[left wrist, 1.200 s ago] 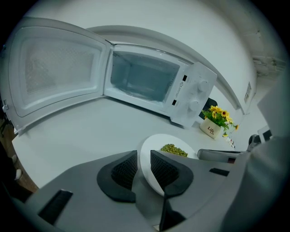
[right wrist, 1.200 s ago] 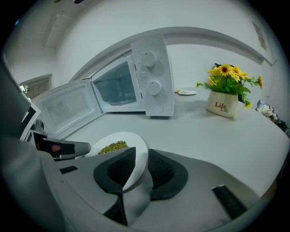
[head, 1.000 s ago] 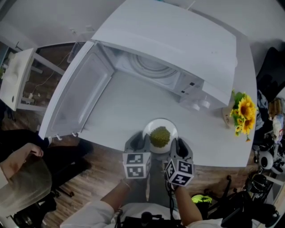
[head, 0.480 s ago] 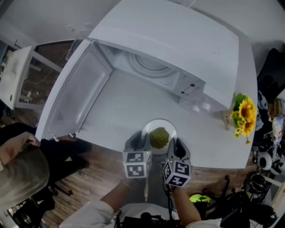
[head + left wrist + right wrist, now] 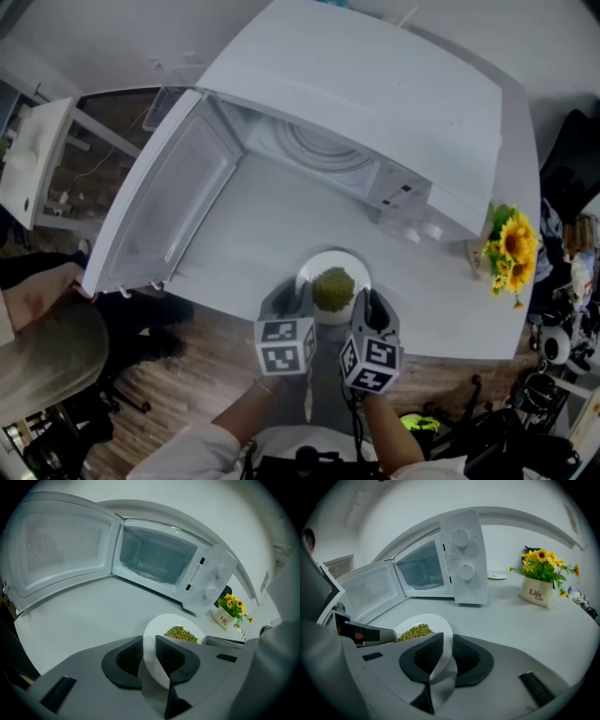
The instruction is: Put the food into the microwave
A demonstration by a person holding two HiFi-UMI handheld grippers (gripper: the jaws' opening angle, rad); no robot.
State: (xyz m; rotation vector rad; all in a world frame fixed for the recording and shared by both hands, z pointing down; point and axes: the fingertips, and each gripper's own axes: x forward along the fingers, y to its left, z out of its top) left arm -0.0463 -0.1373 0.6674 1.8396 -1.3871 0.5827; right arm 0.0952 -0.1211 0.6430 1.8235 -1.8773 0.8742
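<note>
Both claws are on it now! The left claw (image 5: 149,641) is clamped on the near rim of the white round plate (image 5: 349,262). The right claw (image 5: 447,643), its jaws just closing in, pinches the same rim right beside it. The heap of green peas (image 5: 334,288) sits in the middle of the plate. The plate is on the white table (image 5: 262,225) in front of the white microwave (image 5: 375,84), well short of its cavity. The microwave's door (image 5: 169,202) hangs wide open on its left, and a pot of yellow sunflowers (image 5: 509,248) stands off its right side.
</note>
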